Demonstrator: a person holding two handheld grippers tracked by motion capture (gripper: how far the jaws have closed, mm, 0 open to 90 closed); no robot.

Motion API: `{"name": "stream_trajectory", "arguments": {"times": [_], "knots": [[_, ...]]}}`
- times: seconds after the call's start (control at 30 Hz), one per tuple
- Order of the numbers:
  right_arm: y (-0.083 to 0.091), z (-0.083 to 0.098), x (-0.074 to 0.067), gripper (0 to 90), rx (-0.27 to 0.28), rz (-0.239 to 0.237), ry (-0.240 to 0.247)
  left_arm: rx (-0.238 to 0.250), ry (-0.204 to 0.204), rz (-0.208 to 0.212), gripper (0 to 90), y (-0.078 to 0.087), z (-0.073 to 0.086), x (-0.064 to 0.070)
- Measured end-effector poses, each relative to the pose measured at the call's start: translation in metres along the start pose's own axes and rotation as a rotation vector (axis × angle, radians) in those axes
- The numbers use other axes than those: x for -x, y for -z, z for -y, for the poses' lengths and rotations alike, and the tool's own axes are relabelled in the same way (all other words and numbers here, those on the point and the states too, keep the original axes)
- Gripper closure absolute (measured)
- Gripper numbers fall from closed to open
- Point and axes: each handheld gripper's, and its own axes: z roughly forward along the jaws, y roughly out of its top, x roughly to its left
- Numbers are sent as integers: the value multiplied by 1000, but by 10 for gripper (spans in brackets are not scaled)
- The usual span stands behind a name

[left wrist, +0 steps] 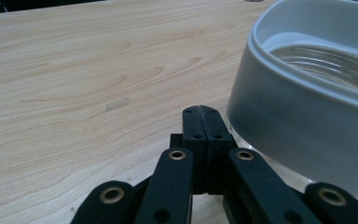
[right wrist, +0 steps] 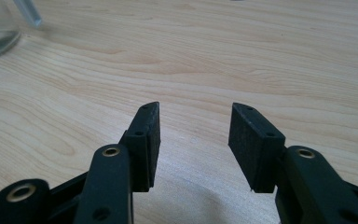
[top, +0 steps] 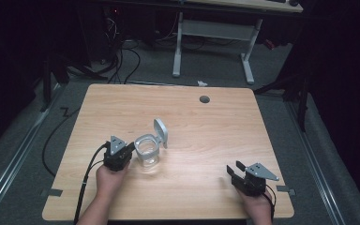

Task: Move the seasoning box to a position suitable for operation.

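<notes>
While the wooden table (top: 206, 136) bears it a little to 9 o'clock of centre, the glass jar (top: 147, 151), grey lid (top: 161, 131) flipped up, stands just at 3 o'clock of the left gripper (top: 130, 149). That claw's jaws are pressed together on nothing. The right gripper (top: 234, 168), jaws apart and bare, sits well off at the jar's 4 o'clock

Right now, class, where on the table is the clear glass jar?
In the high view the glass jar stands left of the table's middle, lid open, just right of the left gripper.
</notes>
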Motion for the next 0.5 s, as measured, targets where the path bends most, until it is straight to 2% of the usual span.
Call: {"name": "stream_trajectory", "arguments": {"times": [0.3, 0.5], "knots": [[-1, 0, -1, 538, 1, -2, 5, -2, 0, 22, 900, 6, 4, 8], [-1, 0, -1, 538, -2, -3, 1, -9, -16, 40, 900, 10, 8, 15]]}}
